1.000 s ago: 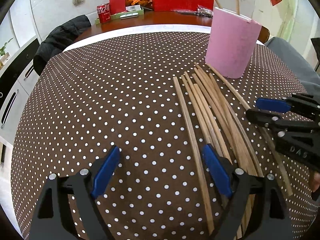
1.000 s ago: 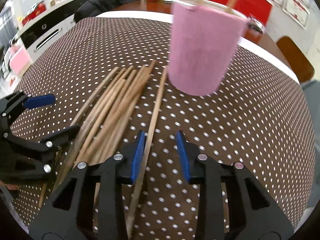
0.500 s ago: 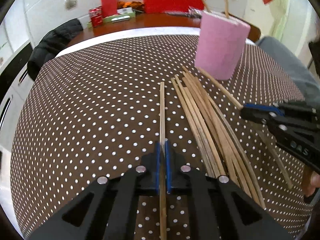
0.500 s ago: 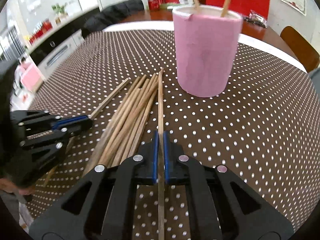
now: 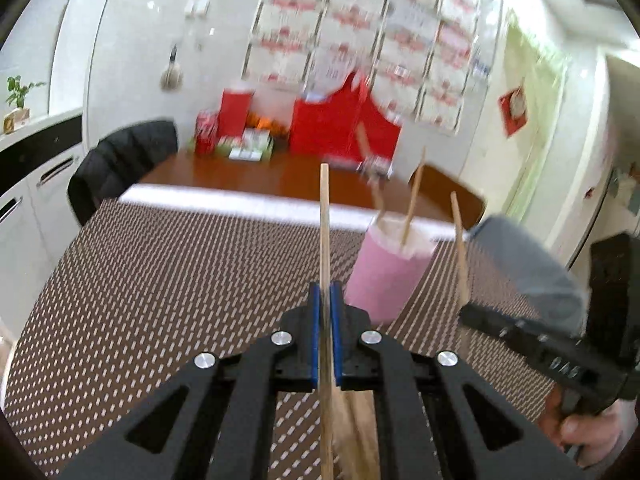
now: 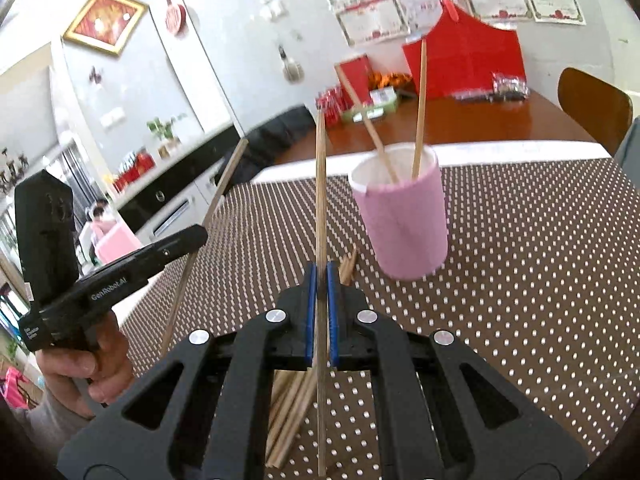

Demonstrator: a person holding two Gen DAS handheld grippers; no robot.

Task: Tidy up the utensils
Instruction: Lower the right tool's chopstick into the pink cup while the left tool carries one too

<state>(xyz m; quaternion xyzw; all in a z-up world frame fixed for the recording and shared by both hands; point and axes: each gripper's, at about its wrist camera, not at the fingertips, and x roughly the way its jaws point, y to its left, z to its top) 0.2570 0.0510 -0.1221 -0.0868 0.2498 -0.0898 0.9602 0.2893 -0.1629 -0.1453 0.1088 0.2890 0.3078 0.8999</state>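
Left gripper: blue pads clamped on one wooden chopstick, stick running straight up between the fingers, tip well above them. Right gripper: same grip, its own chopstick pinched between the pads and pointing up.

Ahead and slightly right of both tools: pink cylindrical holder, upright on the brown polka-dot tablecloth, two chopsticks already standing tilted inside it. Neither held stick touches the holder.

Below the right gripper's fingers, the rest of the loose chopstick pile lies flat on the cloth, its far ends near the holder's base.

Left wrist view is motion-blurred; the right gripper shows at its right edge with its stick up. Right wrist view shows the left gripper at its left edge, held in a hand.
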